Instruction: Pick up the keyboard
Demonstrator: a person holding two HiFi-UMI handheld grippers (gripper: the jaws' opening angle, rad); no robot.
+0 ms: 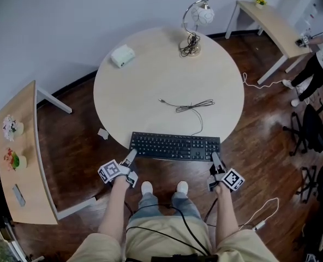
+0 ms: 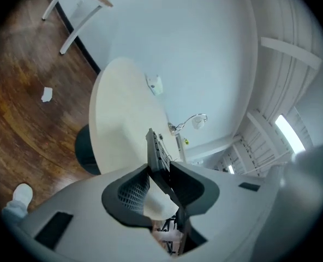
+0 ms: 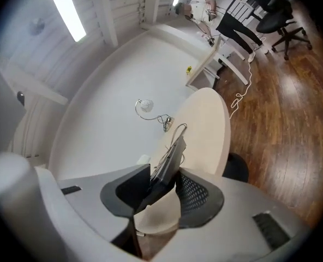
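Note:
The black keyboard (image 1: 175, 146) lies across the near edge of the round beige table (image 1: 150, 81), its front edge out past the rim. My left gripper (image 1: 130, 157) is shut on its left end and my right gripper (image 1: 215, 160) on its right end. In the left gripper view the keyboard (image 2: 157, 152) runs edge-on away from the left gripper (image 2: 161, 173), pinched between both pads. The right gripper view shows the same at the right gripper (image 3: 162, 174), with the keyboard (image 3: 171, 157) clamped edge-on. Whether the keyboard touches the tabletop I cannot tell.
The keyboard's cable (image 1: 191, 107) loops on the table behind it. A desk lamp (image 1: 197, 23) and a white box (image 1: 123, 55) stand at the far side. A paper scrap (image 1: 103, 134) lies on the wood floor. Side tables stand left (image 1: 25, 162) and far right (image 1: 270, 21); office chairs (image 1: 309, 130) at right.

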